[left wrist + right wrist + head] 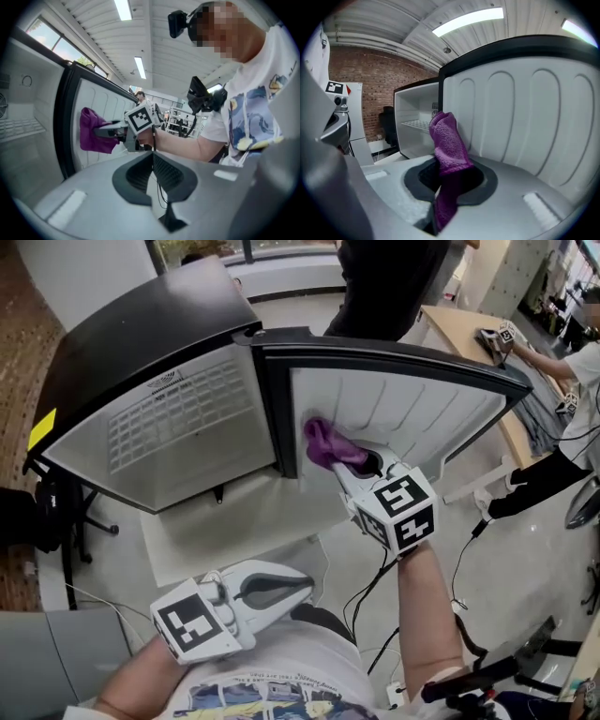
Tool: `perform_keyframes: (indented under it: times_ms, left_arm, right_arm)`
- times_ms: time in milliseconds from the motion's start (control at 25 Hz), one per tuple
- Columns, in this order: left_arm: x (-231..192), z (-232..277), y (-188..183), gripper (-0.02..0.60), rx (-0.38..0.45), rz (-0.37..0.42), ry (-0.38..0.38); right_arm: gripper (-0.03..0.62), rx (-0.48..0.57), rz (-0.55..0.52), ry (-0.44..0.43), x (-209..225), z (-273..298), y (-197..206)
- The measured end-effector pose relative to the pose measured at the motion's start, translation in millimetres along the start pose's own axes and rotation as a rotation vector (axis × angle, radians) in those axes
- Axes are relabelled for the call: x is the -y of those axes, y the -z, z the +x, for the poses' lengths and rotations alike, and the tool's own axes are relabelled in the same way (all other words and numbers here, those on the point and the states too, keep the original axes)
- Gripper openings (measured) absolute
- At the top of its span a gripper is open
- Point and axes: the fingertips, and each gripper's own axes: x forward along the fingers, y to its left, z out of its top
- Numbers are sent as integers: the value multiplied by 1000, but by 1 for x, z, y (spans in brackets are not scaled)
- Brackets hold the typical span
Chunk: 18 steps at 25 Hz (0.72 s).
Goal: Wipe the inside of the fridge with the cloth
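The right hand-held gripper (361, 463) is seen clamped on the purple cloth (328, 444): in the right gripper view its jaws are closed on the cloth's middle, one end standing up past the tips and the other hanging down between them. The bunched upper end is held against the white ribbed inner face of the open door (412, 404), just beside the door's hinge-side edge. The left hand-held gripper (298, 589) is held low, close to the person's shirt and well apart from the fridge (141, 362); its jaws are brought together with nothing between them. The fridge compartment is shown open beside the door, and a white wire shelf (416, 124) is seen inside it.
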Motion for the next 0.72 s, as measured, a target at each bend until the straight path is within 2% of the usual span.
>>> perform_keyframes:
  times_ms: [160, 320, 720]
  left_arm:
    - [-5, -9, 3, 6, 4, -9, -37]
    - [-6, -6, 4, 6, 5, -22, -45]
    - [6, 29, -4, 6, -9, -1, 36]
  right_arm:
    - [54, -9, -8, 6, -2, 18, 7]
    - [54, -10, -3, 48, 12, 17, 14]
    - [54, -40, 40, 228, 78, -35, 45]
